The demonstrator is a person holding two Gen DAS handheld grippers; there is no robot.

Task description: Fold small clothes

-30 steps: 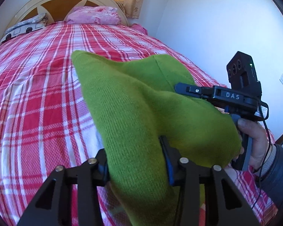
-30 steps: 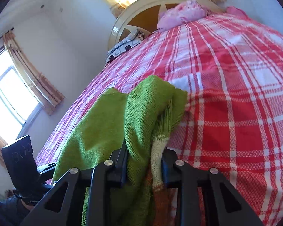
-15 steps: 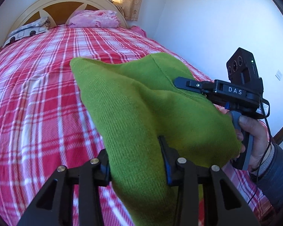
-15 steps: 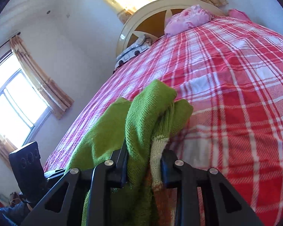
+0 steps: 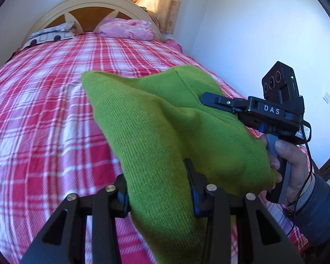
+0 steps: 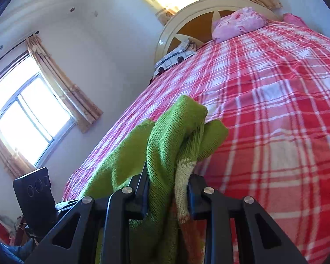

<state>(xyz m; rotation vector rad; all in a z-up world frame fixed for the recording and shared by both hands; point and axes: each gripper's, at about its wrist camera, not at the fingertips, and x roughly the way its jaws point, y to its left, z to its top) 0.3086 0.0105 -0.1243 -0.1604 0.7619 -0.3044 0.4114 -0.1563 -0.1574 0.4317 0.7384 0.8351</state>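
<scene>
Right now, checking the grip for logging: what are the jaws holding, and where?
Both hold the green knit: left gripper and right gripper each clamp a bunched fold.

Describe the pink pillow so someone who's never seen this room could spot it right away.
Start at the bed's arched cream headboard. The pink pillow lies against its right half, on the red plaid bedspread. Its neighbour, the left pillow, is grey-white with dark spots; this one is pink.

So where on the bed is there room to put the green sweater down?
The wide middle of the plaid bed is bare, from the sweater up to the pillows. It is crowded only at the headboard, with the pink pillow and the patterned one, and near the right gripper.
</scene>
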